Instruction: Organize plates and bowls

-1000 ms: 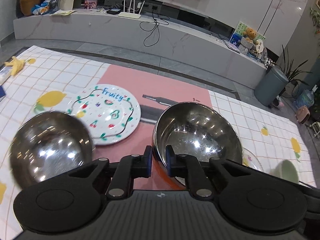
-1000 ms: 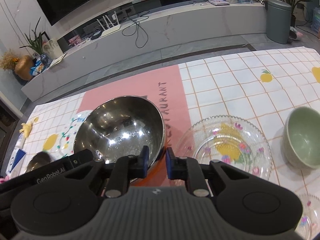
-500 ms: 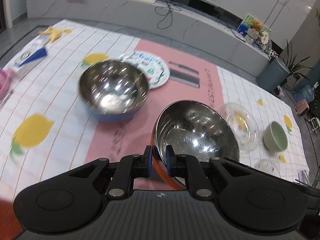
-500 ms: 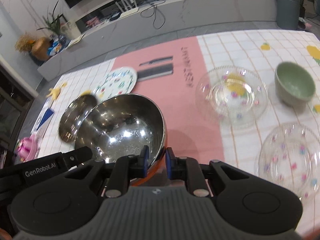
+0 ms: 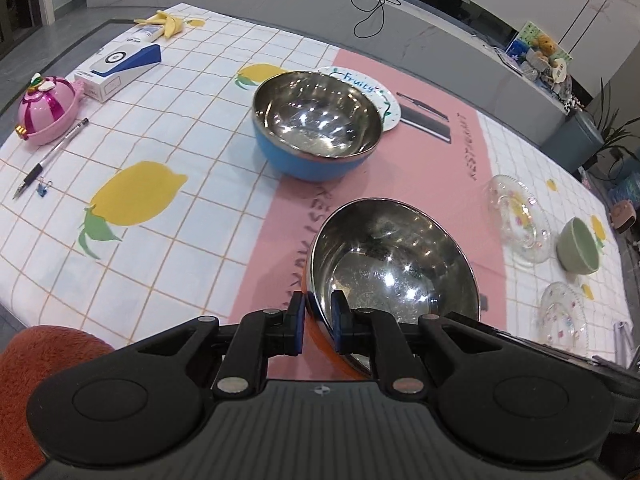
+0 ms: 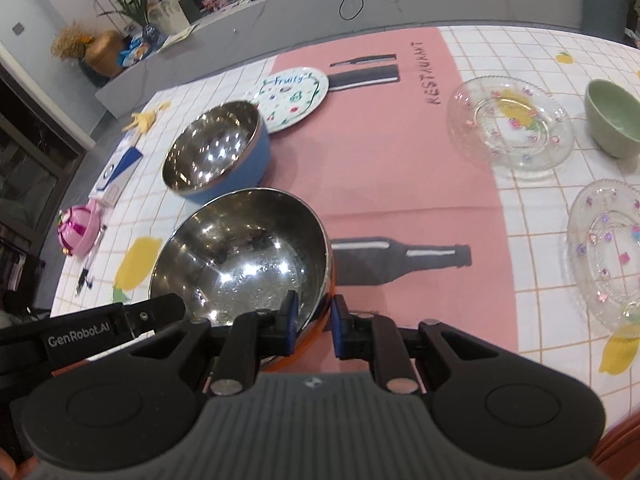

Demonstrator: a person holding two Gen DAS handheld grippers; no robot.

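Both grippers, left & right, pinch the orange bowl rim, lower centre. Step: stacking bowls, prob. Next: nest it in blue bowl, upper centre.

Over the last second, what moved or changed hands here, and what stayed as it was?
The orange bowl has been carried up and back from the table; the blue bowl and Fruity plate now lie well ahead of it. Nothing was released: the left gripper and right gripper stay shut on opposite sides of its rim. The glass plates and green bowl kept their places.
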